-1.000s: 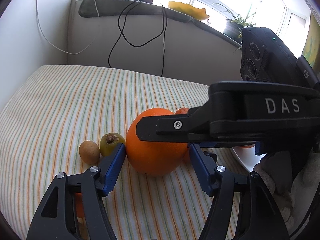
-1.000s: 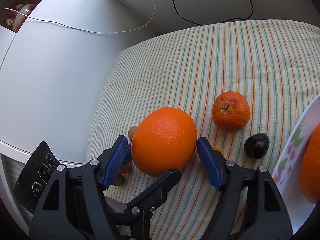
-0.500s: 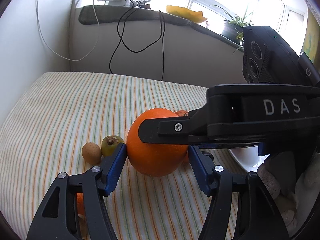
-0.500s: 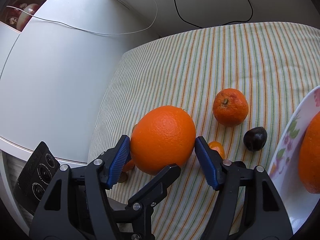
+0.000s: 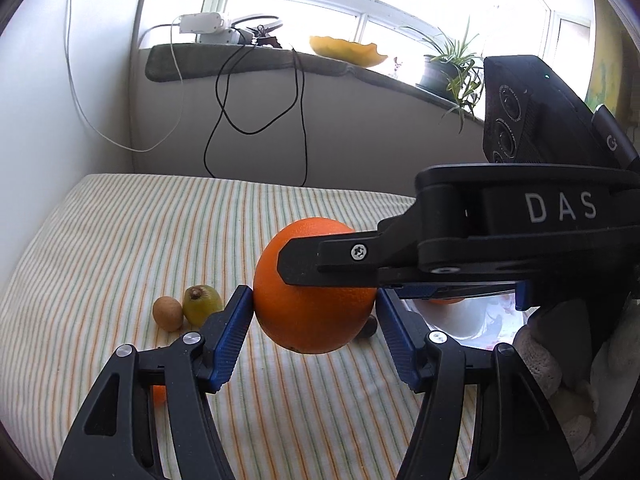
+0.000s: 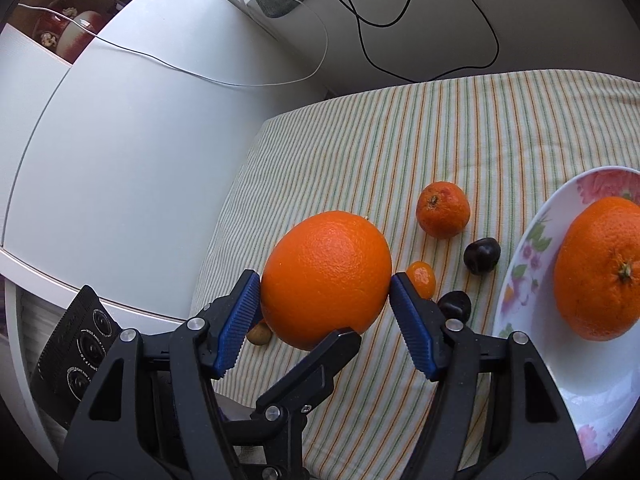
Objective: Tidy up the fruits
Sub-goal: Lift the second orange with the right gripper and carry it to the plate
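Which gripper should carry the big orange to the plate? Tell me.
Right. The right gripper, whose jaws have just been closing on the big orange, has the plate directly beside it. The left gripper also clamps it.

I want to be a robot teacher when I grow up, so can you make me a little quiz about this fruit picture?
1. True or false: the plate is empty.
2. In the right wrist view, how many dark fruits lie on the cloth?
3. What holds the big orange? A: one gripper. B: both grippers. C: nothing.

Key
1. False: a second orange lies on it.
2. Two.
3. B: the left gripper and the right gripper both clamp it. The right gripper's jaws have just been closing on it.
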Demonstrator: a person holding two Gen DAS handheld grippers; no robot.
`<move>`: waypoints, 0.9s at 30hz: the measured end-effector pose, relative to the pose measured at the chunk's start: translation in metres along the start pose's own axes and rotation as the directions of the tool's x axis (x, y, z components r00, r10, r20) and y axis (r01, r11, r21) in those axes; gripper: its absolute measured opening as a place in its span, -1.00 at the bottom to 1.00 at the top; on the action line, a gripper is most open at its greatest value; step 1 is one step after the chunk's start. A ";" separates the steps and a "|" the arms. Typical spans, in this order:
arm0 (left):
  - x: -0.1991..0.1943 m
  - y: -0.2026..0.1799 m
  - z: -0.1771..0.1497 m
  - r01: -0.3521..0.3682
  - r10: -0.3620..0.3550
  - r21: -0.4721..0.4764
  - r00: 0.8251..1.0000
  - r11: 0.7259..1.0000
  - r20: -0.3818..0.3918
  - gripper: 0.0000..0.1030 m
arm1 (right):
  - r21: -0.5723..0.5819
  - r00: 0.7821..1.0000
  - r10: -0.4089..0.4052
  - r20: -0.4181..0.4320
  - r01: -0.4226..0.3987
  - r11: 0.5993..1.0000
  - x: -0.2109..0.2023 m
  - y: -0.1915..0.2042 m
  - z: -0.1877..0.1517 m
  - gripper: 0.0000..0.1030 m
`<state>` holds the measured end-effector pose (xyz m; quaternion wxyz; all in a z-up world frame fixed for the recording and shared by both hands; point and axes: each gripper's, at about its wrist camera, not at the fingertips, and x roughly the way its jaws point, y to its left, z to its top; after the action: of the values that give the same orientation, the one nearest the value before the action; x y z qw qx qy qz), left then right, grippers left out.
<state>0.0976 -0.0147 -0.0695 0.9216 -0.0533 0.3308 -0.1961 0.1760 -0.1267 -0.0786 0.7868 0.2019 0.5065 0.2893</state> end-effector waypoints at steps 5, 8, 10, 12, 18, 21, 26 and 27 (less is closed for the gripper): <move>-0.008 -0.013 -0.002 0.013 -0.013 0.016 1.000 1.000 0.016 0.22 | 0.003 1.000 0.001 0.020 -0.001 1.000 -0.027 -0.009 -0.009 0.36; -0.011 -0.022 -0.002 0.028 -0.029 0.024 0.999 0.999 0.021 0.22 | 0.009 0.999 0.001 0.033 -0.002 1.000 -0.041 -0.014 -0.014 0.36; -0.012 -0.028 -0.003 0.036 -0.036 0.036 0.999 0.999 0.021 0.22 | 0.014 0.999 0.001 0.040 -0.002 1.000 -0.052 -0.018 -0.020 0.36; -0.013 -0.034 -0.003 0.045 -0.046 0.046 0.999 0.998 0.020 0.22 | 0.021 0.999 0.000 0.049 -0.001 1.000 -0.060 -0.025 -0.025 0.36; -0.008 -0.054 -0.002 0.078 -0.079 0.068 0.997 0.995 0.017 0.22 | 0.030 0.997 -0.022 0.074 0.020 0.999 -0.089 -0.029 -0.039 0.36; -0.007 -0.065 -0.002 0.093 -0.095 0.073 0.995 0.993 0.017 0.22 | 0.048 0.996 -0.022 0.087 0.018 0.999 -0.097 -0.037 -0.044 0.36; 0.002 -0.082 0.001 0.126 -0.127 0.088 0.992 0.988 0.006 0.22 | 0.074 0.994 -0.038 0.106 0.031 0.997 -0.112 -0.048 -0.047 0.36; 0.004 -0.085 0.002 0.133 -0.134 0.091 0.991 0.987 0.003 0.22 | 0.079 0.993 -0.042 0.109 0.034 0.996 -0.115 -0.050 -0.049 0.36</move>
<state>0.0743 -0.0947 -0.0510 0.9094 -0.0341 0.3128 -0.2719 0.1074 -0.2395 -0.0505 0.8106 0.2380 0.4767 0.2429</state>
